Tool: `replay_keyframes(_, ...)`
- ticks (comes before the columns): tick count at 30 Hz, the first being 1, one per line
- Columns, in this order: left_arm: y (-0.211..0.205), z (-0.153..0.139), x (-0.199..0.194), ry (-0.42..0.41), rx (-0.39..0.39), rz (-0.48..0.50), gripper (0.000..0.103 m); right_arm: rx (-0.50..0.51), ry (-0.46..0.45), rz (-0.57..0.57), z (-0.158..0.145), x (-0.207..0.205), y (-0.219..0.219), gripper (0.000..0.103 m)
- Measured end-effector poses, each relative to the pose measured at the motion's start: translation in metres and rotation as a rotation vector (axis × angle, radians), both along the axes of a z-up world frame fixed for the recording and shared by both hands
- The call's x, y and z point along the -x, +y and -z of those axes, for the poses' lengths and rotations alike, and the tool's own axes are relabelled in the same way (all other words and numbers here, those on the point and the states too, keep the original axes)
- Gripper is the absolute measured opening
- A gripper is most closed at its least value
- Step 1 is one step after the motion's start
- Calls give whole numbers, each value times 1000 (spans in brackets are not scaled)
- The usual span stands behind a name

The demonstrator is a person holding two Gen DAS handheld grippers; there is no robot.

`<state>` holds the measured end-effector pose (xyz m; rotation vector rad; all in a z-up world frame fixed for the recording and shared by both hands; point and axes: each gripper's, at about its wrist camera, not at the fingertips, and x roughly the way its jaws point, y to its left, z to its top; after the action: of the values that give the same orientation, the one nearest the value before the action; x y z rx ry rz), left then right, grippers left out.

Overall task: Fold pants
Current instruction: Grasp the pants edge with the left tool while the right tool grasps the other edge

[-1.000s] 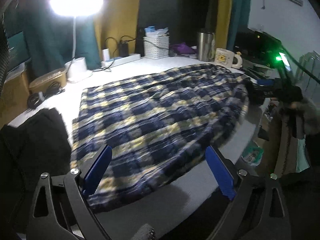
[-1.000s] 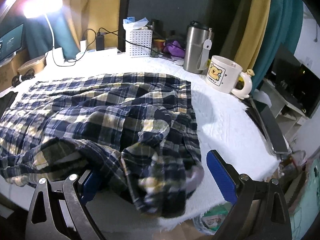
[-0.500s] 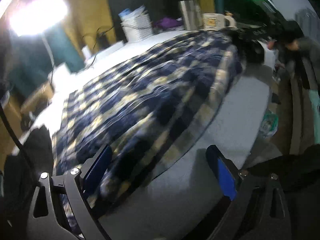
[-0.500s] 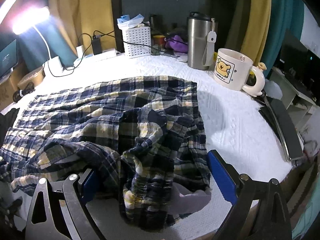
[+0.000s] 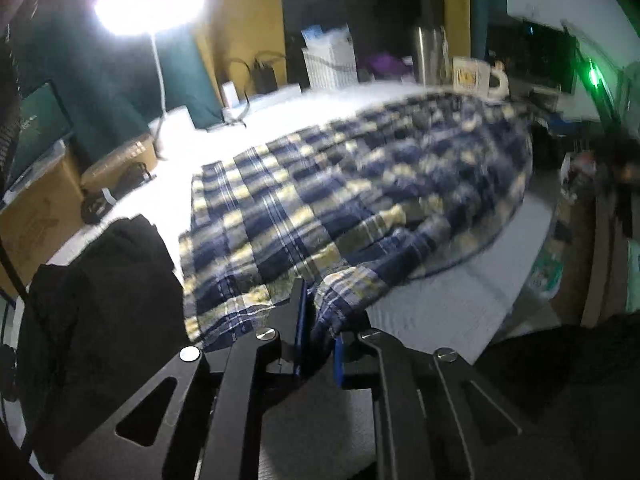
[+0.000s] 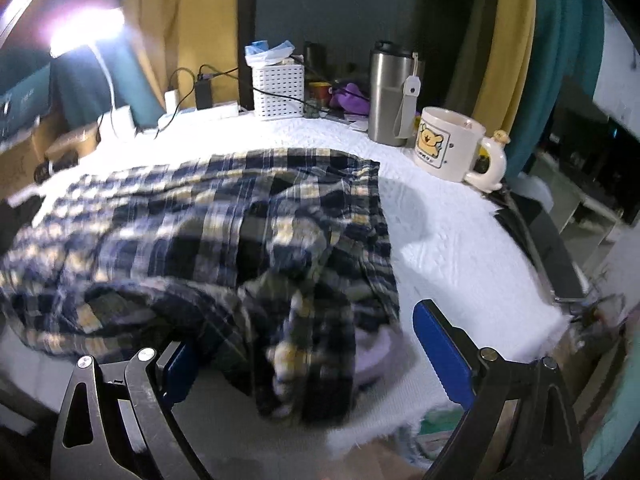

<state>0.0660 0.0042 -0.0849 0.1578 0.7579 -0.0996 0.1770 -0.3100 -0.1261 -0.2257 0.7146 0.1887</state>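
Navy, yellow and white plaid pants (image 5: 340,196) lie spread across the white table cover (image 5: 440,308). My left gripper (image 5: 318,332) is shut on the near hem of the pants, with cloth bunched between its blue pads. In the right wrist view the waist end of the pants (image 6: 256,240) lies crumpled near the table's front edge. My right gripper (image 6: 312,352) is open, with the bunched cloth lying between its two blue pads (image 6: 440,348); the left pad is partly hidden by fabric.
A black garment (image 5: 100,300) lies left of the pants. At the back stand a bright lamp (image 5: 152,0), a white basket (image 6: 278,92), a steel tumbler (image 6: 390,96), a bear mug (image 6: 452,148) and a power strip (image 6: 200,114). A dark tablet (image 6: 540,248) lies at the right edge.
My left gripper was open over the pants' near edge; it has dropped and shut on the hem. My right gripper stays open and has moved slightly over the crumpled waist end.
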Motion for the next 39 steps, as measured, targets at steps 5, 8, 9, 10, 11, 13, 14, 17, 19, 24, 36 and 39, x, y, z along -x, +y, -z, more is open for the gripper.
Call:
replay_keyframes(5,3,-4,-3,-12,30,-16,9,152,-56,-47,16,30,15,97)
replay_keyframes(8,4,2,-5,4,36,-25,9,236,-99,-73,23,40,25,97)
replay_keyframes(9,5,6,-5,11,38,-31,9,261,-115,-77,25,41,29,97)
replay_keyframes(10,6,8,-5,18,39,-34,9,275,-129,-80,25,41,32,97)
replay_keyframes(11,7,11,-5,24,39,-39,9,280,-146,-82,24,41,34,97)
replay_keyframes(13,8,15,-4,31,35,-44,9,284,-175,-92,21,40,37,97)
replay_keyframes(14,9,18,-3,37,33,-45,9,292,-184,-97,21,38,40,97)
replay_keyframes(17,10,27,-4,60,14,-50,10,332,-194,-91,24,30,43,91)
replay_keyframes(19,9,33,-4,62,-14,-50,17,352,-192,-79,24,26,42,67)
replay_keyframes(24,18,36,0,-13,-85,-126,61,379,-234,-102,16,32,42,63)
replay_keyframes(36,13,28,5,-5,31,-69,4,370,-283,-165,8,44,59,63)
replay_keyframes(39,18,17,6,-22,76,-71,3,399,-186,-199,23,37,66,63)
